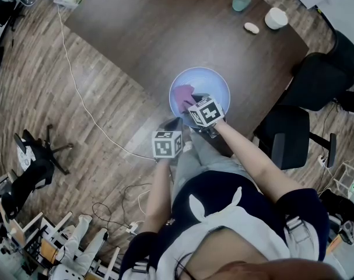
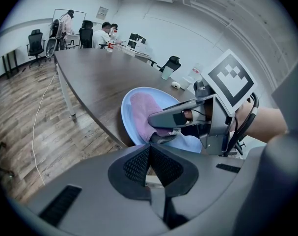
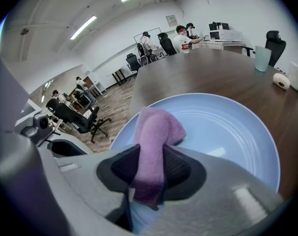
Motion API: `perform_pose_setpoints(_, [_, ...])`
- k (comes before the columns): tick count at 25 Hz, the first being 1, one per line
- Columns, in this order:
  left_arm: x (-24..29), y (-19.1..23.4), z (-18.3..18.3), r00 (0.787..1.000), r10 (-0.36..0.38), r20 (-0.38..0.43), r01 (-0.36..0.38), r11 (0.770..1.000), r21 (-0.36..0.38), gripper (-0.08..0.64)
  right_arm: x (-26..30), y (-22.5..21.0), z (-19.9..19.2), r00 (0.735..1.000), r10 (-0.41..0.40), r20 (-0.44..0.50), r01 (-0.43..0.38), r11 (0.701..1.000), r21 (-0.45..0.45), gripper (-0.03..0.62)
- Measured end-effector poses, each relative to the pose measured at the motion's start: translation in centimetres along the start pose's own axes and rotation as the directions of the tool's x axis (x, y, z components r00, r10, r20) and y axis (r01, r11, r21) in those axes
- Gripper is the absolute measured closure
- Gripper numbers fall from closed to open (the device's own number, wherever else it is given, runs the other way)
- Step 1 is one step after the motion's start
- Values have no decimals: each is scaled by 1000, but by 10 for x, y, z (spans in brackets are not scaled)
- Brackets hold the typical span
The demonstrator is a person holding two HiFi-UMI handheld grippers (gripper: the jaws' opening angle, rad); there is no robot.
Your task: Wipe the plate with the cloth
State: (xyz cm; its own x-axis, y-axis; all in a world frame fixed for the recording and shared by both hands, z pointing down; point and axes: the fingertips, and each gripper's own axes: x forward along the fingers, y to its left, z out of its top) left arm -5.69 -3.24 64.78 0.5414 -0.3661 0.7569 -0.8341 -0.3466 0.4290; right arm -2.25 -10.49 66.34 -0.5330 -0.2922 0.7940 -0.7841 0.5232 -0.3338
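1 table [image 1: 165, 28], dark wood; we're at its near corner. 2 black chairs [image 1: 293, 139] just off its right side.

1 plate [image 1: 214, 80], light blue, round, flat on the table right at the near edge. Most of its surface is bare.

2 grippers, 1 per hand:
- R gripper [image 3: 149, 173]: over the plate's near part, fingers clamped on the cloth [image 3: 156, 127]. Its view shows pink fabric pinched between both pads, w/ a short end hanging on the near side.
- L gripper [image 2: 149, 163]: fingers closed pad-to-pad, nothing between them. It sits at the table edge just short of the plate's near rim. Can't tell whether it touches the rim. Its view looks at the R gripper from the side.

1 cloth, pink, bunched in a fold. The free end lies on the plate's left half in the head view, the rest runs back into the R gripper.

Far end of the table, well apart from the plate: 1 white bowl [image 1: 276, 18], 1 teal cup [image 1: 241, 0], 1 small pale oval item [image 1: 251, 28] beside the bowl.
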Motion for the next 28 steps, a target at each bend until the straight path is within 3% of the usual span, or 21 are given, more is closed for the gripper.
perform_pose_setpoints(9, [-2, 2, 0, 1000, 0, -1, 0, 1000, 2, 555, 6, 28, -5, 999, 36, -23, -38, 998, -60, 460])
perform_pose_setpoints(16, [-3, 2, 0, 1000, -1, -2, 2, 1000, 4, 555, 4, 30, -8, 998, 53, -20, -53, 997, -48, 460])
perform_pose_setpoints(28, [-3, 2, 0, 1000, 1, -1, -1, 1000, 5, 555, 1, 27, -12, 991, 99, -90, -109, 988, -105, 460])
